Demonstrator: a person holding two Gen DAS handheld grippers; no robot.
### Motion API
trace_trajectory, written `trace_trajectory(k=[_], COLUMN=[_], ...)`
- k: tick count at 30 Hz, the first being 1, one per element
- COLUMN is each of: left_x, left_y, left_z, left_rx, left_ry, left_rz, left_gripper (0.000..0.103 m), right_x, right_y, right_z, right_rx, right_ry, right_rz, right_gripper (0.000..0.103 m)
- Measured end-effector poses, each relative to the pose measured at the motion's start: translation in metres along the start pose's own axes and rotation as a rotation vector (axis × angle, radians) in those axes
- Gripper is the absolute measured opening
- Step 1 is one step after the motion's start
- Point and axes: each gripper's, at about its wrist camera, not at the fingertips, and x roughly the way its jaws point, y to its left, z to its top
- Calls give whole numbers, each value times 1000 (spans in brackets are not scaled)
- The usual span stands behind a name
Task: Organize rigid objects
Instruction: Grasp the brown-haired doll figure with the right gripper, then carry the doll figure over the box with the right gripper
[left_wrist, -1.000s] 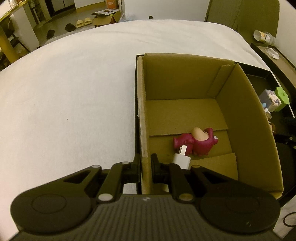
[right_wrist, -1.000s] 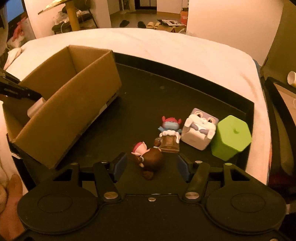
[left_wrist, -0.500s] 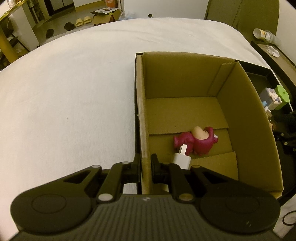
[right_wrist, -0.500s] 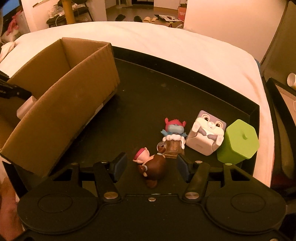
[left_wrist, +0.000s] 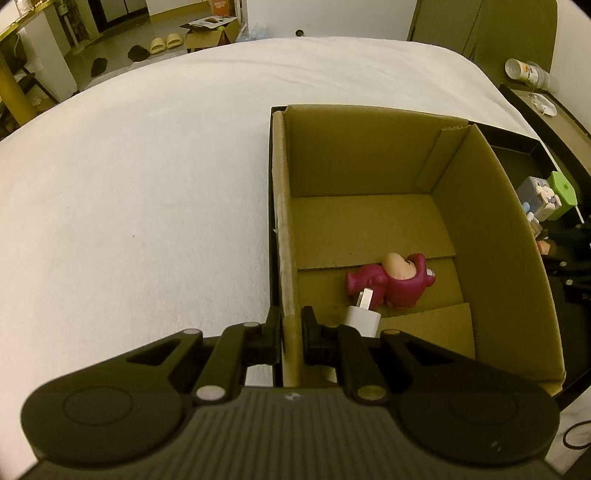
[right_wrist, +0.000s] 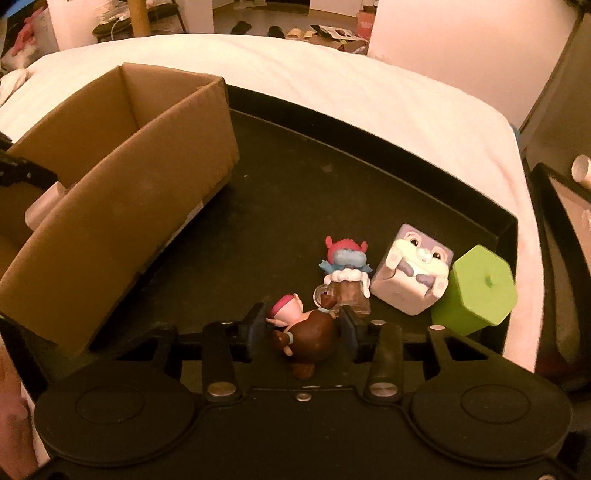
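Two items already in box (left_wrist: 369, 229): pink toy (left_wrist: 400, 282), white plug (left_wrist: 362, 317). Left tool (left_wrist: 291, 332) pinching box's near-left wall. Right tool (right_wrist: 303, 332) pinching brown toy (right_wrist: 310, 328), tray's (right_wrist: 369, 177) near edge. Three left near tray's right edge: mug toy (right_wrist: 345, 275), cube (right_wrist: 415, 273), green block (right_wrist: 476, 291).

Brown figurine (right_wrist: 310, 328) lies on the black tray (right_wrist: 406, 192); magenta bear (left_wrist: 397, 280) and white charger (left_wrist: 362, 317) lie inside the cardboard box (left_wrist: 498, 258).

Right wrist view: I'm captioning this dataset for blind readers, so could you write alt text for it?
The right claw is closed on a brown figurine on a black tray. Just beyond stand a blue figurine with a mug, a rabbit-faced cube and a green hexagonal block; an open cardboard box sits left.
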Motion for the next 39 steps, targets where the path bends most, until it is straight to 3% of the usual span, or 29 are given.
trace_trajectory(k=[19, 39], left_x=[-4, -5], left_y=[-3, 1], left_z=[-2, -3], left_rx=[13, 20], left_ry=[-14, -22], left_rz=[5, -10], left_gripper=[10, 10], right_x=[-55, -84], right_y=[32, 61], right_z=[36, 86], right_rx=[-128, -236], right_ry=[-122, -234], right_rz=[-8, 9], right_gripper=[42, 42])
